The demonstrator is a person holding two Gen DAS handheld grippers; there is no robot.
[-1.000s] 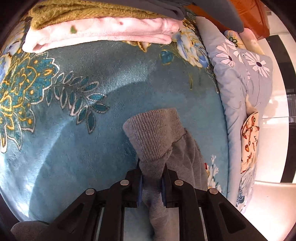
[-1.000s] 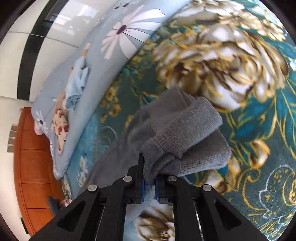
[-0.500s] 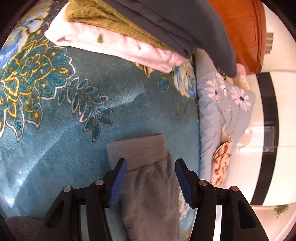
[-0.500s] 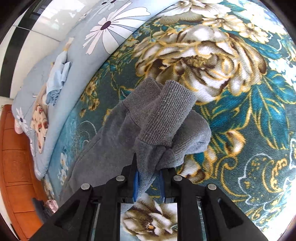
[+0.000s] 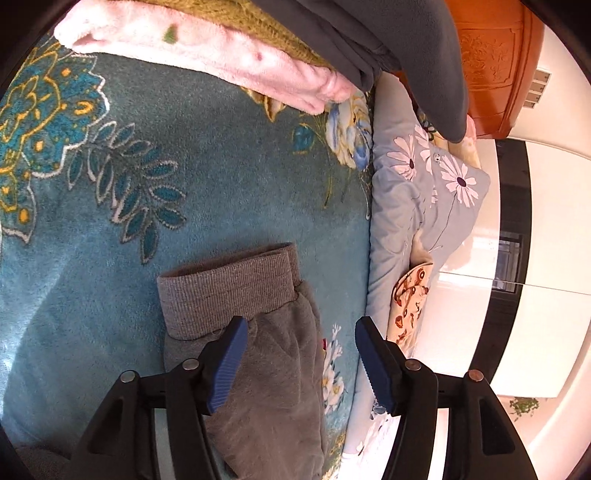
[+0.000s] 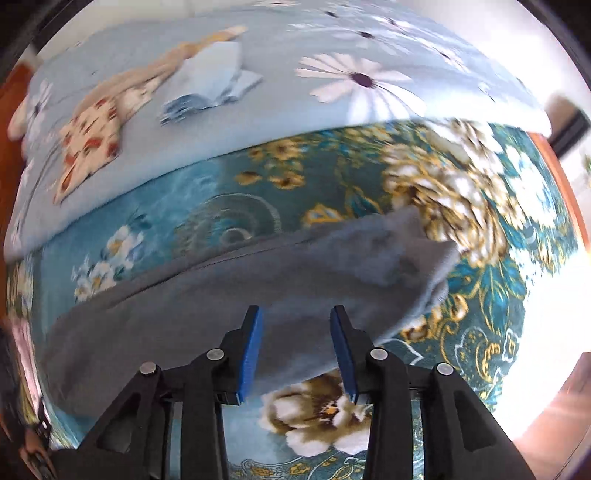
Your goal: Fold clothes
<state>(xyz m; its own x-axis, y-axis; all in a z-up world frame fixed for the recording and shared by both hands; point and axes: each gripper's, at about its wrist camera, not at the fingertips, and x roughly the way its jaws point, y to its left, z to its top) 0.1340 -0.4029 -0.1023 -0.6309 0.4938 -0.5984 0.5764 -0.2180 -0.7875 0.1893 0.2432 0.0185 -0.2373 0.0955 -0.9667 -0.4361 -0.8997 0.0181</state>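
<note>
Inspector: Status?

Operator: I see both the left gripper (image 5: 298, 360) and right gripper (image 6: 297, 349) with jaws opening, pinching nothing. Grey trousers (image 5: 258, 332) lie on the bed (image 5: 184, 184), near its quilt-side edge; folding unfinished, the stack (image 5: 221, 55) waits.

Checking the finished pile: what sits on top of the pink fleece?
On the pink fleece lies an olive knit, with a dark grey garment over that. Most of the knit is covered, and the pile's top is out of frame.

Bright daylight, glaring white at the right edges. The right wrist view is motion-blurred (the left sharp). Fisheye bends both rims.
</note>
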